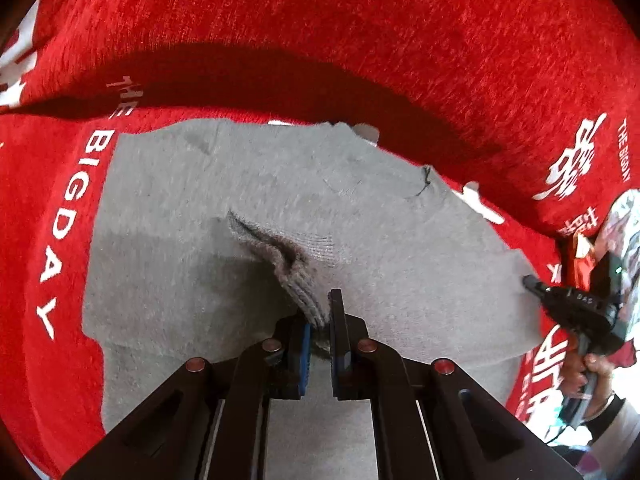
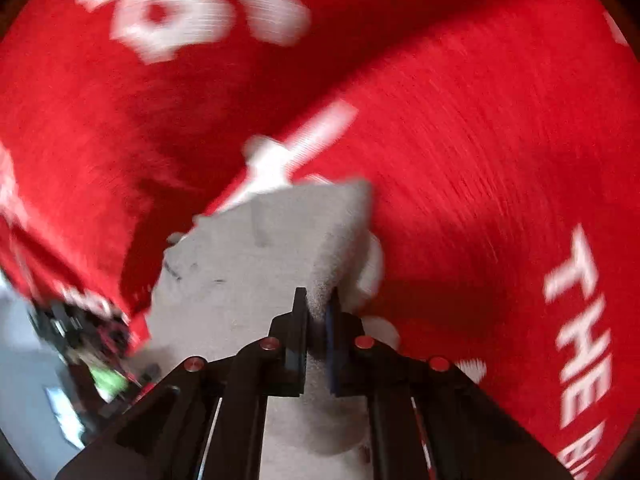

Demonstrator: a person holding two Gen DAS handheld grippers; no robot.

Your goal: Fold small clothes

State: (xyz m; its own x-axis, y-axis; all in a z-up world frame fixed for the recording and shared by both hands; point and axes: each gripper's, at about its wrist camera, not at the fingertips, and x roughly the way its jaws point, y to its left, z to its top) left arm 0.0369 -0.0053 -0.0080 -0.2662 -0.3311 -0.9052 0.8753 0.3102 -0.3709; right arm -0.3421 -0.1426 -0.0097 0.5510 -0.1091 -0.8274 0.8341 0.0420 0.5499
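One grey knitted garment (image 1: pixel 248 200) lay spread flat on a red cloth (image 1: pixel 360 40) printed with white lettering. In the left wrist view its long axis ran left to right across the picture, with a ribbed edge (image 1: pixel 296 276) pulled up from the near middle and pointing toward the camera.

Two grippers were at work. The left gripper (image 1: pixel 320 320) had its jaws pressed onto that raised ribbed edge, pinching it. The right gripper (image 2: pixel 316 312) pinched the garment (image 2: pixel 280 240) at a corner, the fabric caught between its closed jaws; in the left wrist view the same gripper (image 1: pixel 532 282) touched the garment's right end, held by one hand (image 1: pixel 588 372). The right wrist view was blurred.
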